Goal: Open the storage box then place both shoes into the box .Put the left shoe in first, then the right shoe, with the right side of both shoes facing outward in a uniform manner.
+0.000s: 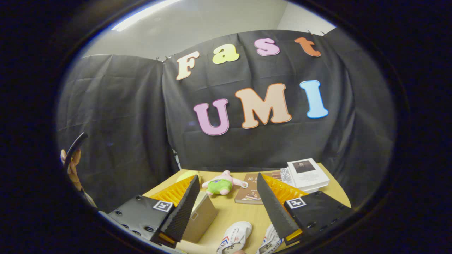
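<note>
We hold the gripper (226,208) wide open and empty above the table, the closed storage box (201,218) lying just below its left finger, both shoes (236,237) low between the fingers.

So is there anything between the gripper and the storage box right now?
Nothing visible does. The gripper is open above the table, and the cardboard storage box sits just past its left finger, with bare tabletop around it. The plush toy and books lie farther back.
</note>
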Demonstrator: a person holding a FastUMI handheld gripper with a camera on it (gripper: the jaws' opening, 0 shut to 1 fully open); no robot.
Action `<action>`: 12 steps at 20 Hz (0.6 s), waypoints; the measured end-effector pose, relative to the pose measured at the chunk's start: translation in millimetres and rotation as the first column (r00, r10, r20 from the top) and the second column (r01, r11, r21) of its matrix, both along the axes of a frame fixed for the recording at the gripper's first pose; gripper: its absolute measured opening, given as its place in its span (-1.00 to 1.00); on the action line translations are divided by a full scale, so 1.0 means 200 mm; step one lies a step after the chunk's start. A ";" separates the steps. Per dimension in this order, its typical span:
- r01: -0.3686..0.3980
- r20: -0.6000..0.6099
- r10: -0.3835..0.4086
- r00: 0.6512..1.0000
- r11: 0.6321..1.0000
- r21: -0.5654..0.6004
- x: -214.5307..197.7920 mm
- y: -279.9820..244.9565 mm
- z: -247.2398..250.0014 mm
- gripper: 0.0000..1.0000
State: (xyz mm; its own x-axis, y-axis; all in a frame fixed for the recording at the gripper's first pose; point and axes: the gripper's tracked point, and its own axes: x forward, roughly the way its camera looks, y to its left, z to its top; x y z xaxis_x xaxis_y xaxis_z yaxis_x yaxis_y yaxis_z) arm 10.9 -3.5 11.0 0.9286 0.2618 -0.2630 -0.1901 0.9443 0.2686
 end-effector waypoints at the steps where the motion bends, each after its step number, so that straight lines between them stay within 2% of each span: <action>1: 0.018 0.007 -0.018 1.000 1.000 0.001 0.01 -0.05 0.00 1.00; 6: 0.079 0.030 -0.078 0.996 0.997 -0.012 0.03 -0.20 0.01 1.00; 12: 0.091 0.039 -0.091 0.995 0.996 -0.003 0.04 -0.24 0.02 1.00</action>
